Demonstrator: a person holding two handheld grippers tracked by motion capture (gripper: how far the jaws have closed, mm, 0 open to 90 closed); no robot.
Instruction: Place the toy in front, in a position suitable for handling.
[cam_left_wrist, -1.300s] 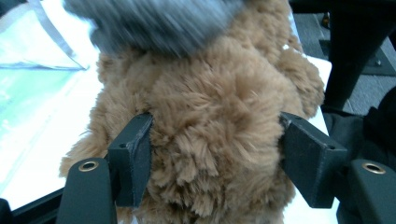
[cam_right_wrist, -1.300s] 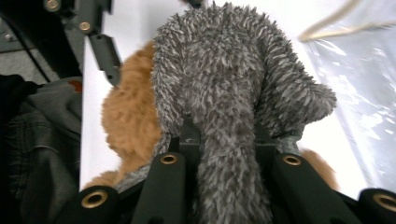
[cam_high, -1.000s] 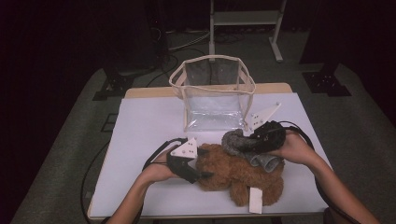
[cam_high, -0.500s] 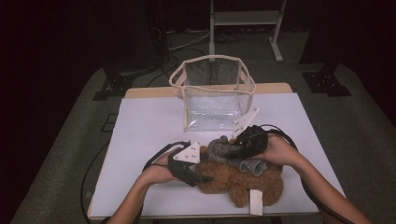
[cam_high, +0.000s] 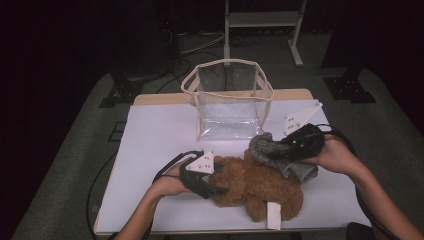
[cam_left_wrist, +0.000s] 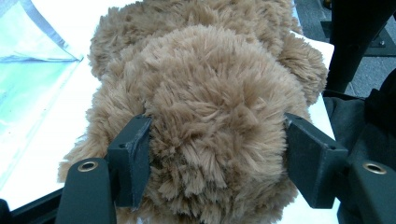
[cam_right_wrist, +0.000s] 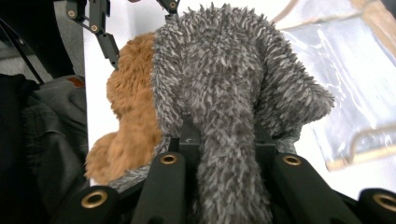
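Lifting clear of the brown teddy bear (cam_high: 260, 187), the right hand-held gripper (cam_high: 272, 150) had swung from the middle of the bench (cam_high: 155, 135) back toward its right edge, clenched on a grey furry cloth (cam_high: 270, 147) that hung above the bear's far side. This suggested the cloth was headed for the clear bag (cam_high: 227, 100) near the far edge. The left hand-held gripper (cam_high: 220, 185), jaws just shifting, bracketed the bear's head near the front edge; a firm pinch could not be confirmed. Counted: one bear, one cloth, one bag, two grippers
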